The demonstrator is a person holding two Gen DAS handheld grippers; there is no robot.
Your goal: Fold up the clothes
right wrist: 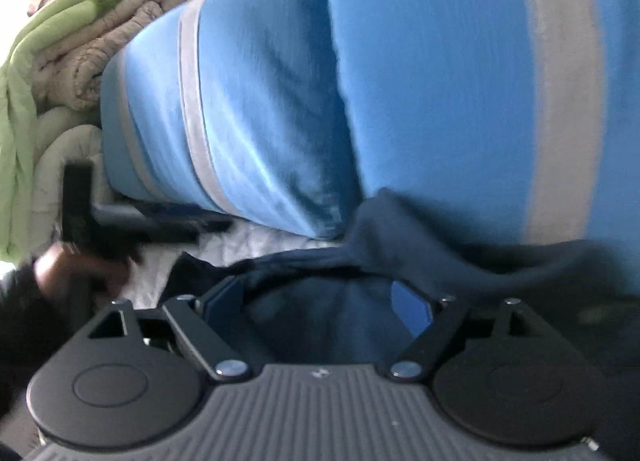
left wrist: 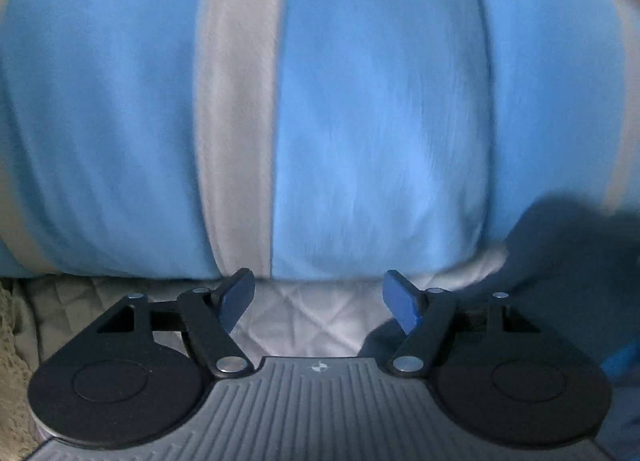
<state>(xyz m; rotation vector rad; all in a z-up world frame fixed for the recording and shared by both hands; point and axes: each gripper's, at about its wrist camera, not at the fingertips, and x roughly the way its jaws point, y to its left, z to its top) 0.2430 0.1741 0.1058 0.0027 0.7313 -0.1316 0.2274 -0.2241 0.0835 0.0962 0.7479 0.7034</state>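
Navy garment (right wrist: 400,245) drapes over open right hand-held gripper (right wrist: 320,301), blue-grey striped bedding (right wrist: 440,81) behind; left (left wrist: 319,295) open, prob. empty.

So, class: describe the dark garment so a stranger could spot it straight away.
Start at the big blue pillow with grey stripes. Below its lower edge, on the white quilted cover, lies the navy garment, draped over the open right gripper. It is the only dark, plain cloth among light bedding.

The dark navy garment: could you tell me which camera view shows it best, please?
The right wrist view: the dark navy garment spreads across the open right gripper, under the blue striped pillow. The left wrist view shows only a blurred dark patch at right.
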